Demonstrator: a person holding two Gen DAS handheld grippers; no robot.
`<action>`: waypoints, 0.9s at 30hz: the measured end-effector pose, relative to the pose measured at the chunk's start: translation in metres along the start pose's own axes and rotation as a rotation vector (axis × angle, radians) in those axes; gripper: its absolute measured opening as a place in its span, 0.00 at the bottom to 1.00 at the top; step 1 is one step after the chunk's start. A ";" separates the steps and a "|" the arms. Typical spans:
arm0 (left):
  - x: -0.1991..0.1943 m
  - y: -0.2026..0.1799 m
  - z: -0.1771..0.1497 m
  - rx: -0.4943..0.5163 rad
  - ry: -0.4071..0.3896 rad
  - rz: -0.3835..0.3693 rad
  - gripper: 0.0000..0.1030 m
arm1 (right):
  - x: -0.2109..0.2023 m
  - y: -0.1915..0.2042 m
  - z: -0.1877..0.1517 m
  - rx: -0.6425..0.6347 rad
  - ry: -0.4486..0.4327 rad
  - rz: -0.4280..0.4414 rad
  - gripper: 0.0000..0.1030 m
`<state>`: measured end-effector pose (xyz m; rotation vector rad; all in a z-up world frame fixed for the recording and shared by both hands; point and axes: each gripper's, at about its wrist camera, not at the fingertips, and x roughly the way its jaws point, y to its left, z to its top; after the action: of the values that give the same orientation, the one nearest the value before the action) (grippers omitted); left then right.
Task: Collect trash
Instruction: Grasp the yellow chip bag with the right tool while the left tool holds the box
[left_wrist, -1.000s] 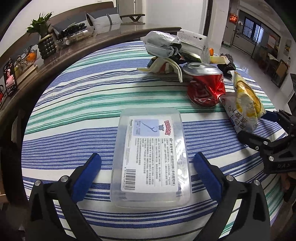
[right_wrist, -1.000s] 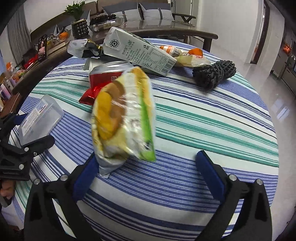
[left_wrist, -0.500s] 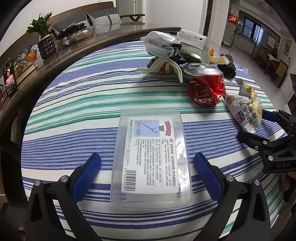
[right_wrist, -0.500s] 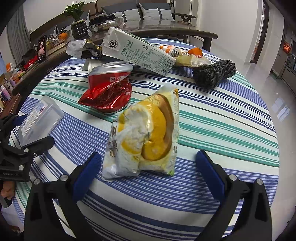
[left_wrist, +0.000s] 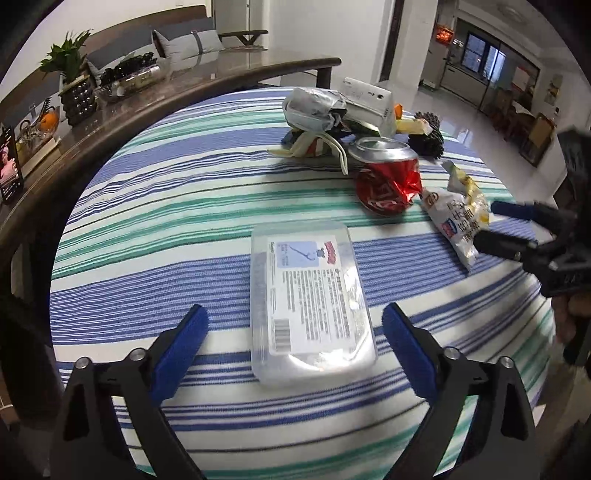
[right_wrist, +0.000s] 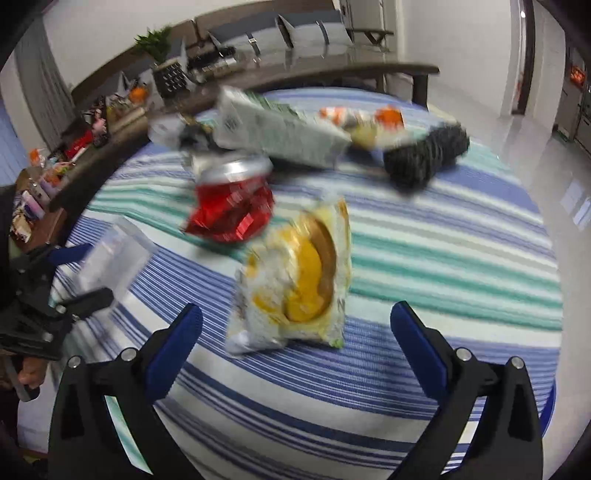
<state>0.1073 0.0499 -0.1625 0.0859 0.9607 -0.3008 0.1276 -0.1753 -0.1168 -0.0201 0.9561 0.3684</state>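
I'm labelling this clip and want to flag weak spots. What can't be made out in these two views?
- Milk carton, right wrist view: print unreadable, motion blur.
- Clear plastic box, left wrist view: label text too small; in the right wrist view, blurred.
- Snack bag, left wrist view: its near end is hidden behind the right gripper.
- Crushed red can, right wrist view: branding smeared.

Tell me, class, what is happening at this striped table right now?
A person is collecting trash with two handheld grippers. The left gripper is open around a clear plastic box lying flat on the striped tablecloth. The right gripper is open just behind a yellow snack bag. A crushed red can and other litter lie beyond.
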 end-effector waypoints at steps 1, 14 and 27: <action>0.001 -0.001 0.000 0.005 0.010 -0.006 0.86 | -0.002 0.005 0.003 -0.016 0.005 0.005 0.95; -0.002 -0.011 0.005 0.004 0.000 0.016 0.58 | 0.008 0.017 0.018 -0.061 0.045 -0.060 0.39; -0.029 -0.078 0.005 -0.036 -0.092 -0.142 0.58 | -0.065 -0.039 -0.003 0.073 -0.057 0.068 0.38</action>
<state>0.0737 -0.0196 -0.1313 -0.0295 0.8817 -0.4147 0.1039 -0.2317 -0.0722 0.0897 0.9150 0.3948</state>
